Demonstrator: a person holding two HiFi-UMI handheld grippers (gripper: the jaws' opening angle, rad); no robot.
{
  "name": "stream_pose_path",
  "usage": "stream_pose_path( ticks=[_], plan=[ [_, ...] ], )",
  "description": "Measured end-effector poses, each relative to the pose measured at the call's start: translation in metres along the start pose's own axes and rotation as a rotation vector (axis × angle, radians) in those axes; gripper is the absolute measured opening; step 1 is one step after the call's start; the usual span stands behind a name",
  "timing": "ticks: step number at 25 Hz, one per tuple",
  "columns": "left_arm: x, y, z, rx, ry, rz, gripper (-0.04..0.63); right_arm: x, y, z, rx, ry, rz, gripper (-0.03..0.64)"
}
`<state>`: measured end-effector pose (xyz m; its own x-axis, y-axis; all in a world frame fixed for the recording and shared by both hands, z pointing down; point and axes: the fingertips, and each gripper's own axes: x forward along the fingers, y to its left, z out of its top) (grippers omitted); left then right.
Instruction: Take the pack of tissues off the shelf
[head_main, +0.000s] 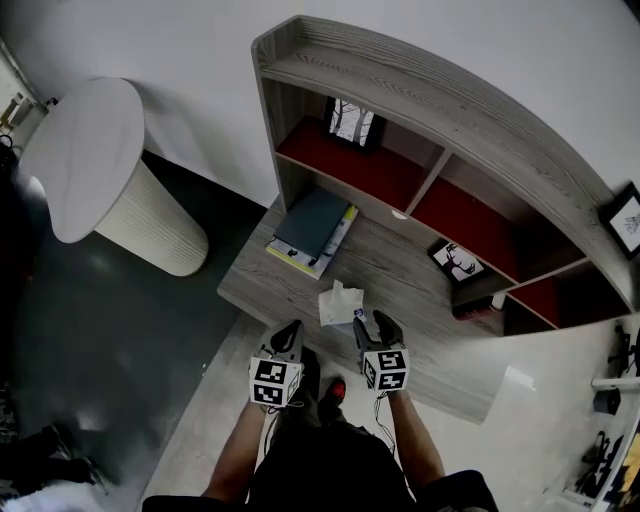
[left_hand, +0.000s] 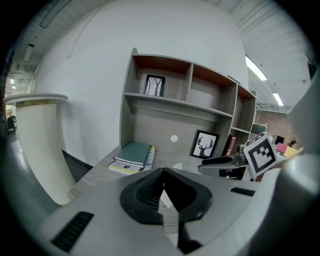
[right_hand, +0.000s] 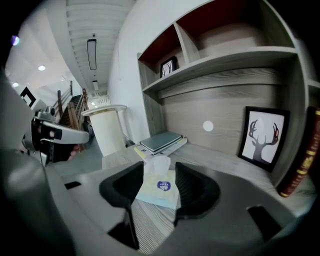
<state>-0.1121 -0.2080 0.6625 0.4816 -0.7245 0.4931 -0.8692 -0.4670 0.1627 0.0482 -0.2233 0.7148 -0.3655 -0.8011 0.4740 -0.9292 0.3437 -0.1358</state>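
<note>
The pack of tissues (head_main: 340, 304) lies flat on the grey wooden desk (head_main: 400, 265), in front of the shelf unit (head_main: 450, 100), with one white tissue sticking up. In the right gripper view the pack (right_hand: 160, 189) shows its blue round logo and sits between the jaws of my right gripper (right_hand: 159, 172), which stands open with its pads off the pack. From above, the right gripper (head_main: 377, 326) is just right of the pack. My left gripper (head_main: 289, 338) hangs at the desk's front edge, left of the pack, shut and empty (left_hand: 162, 172).
A stack of books (head_main: 312, 230) lies at the desk's back left. A deer picture (head_main: 457, 260) and a dark red book (head_main: 475, 308) stand at the back right. A framed tree picture (head_main: 352, 122) is in the upper shelf. A white round pedestal table (head_main: 100, 170) stands left.
</note>
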Motion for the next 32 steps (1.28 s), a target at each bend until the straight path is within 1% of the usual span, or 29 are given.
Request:
stream_pose_path(
  ticks=[3, 7, 9, 11, 19, 23, 27, 32],
  plan=[
    [-0.004, -0.004, 0.014, 0.032, -0.029, 0.003, 0.007, -0.009, -0.002, 0.015, 0.004, -0.034, 0.005, 0.216],
    [-0.012, -0.013, 0.039, 0.053, -0.082, -0.002, 0.008, -0.023, -0.003, 0.041, -0.013, -0.092, 0.012, 0.206],
    [-0.016, -0.018, 0.050, 0.064, -0.107, -0.006, 0.008, -0.033, -0.004, 0.055, -0.026, -0.128, 0.007, 0.185],
    [-0.021, -0.024, 0.061, 0.075, -0.130, -0.009, 0.008, -0.043, -0.005, 0.070, -0.038, -0.166, 0.001, 0.140],
    [-0.046, -0.046, 0.100, 0.128, -0.229, -0.019, 0.008, -0.095, -0.007, 0.119, -0.083, -0.307, -0.041, 0.077],
    [-0.060, -0.056, 0.109, 0.151, -0.260, -0.020, 0.008, -0.121, -0.009, 0.128, -0.093, -0.340, -0.064, 0.063],
    [-0.075, -0.063, 0.113, 0.161, -0.293, -0.016, 0.008, -0.142, -0.006, 0.130, -0.098, -0.358, -0.066, 0.058],
    [-0.085, -0.068, 0.105, 0.158, -0.295, -0.012, 0.008, -0.160, 0.000, 0.124, -0.106, -0.369, -0.073, 0.057]
  ],
)
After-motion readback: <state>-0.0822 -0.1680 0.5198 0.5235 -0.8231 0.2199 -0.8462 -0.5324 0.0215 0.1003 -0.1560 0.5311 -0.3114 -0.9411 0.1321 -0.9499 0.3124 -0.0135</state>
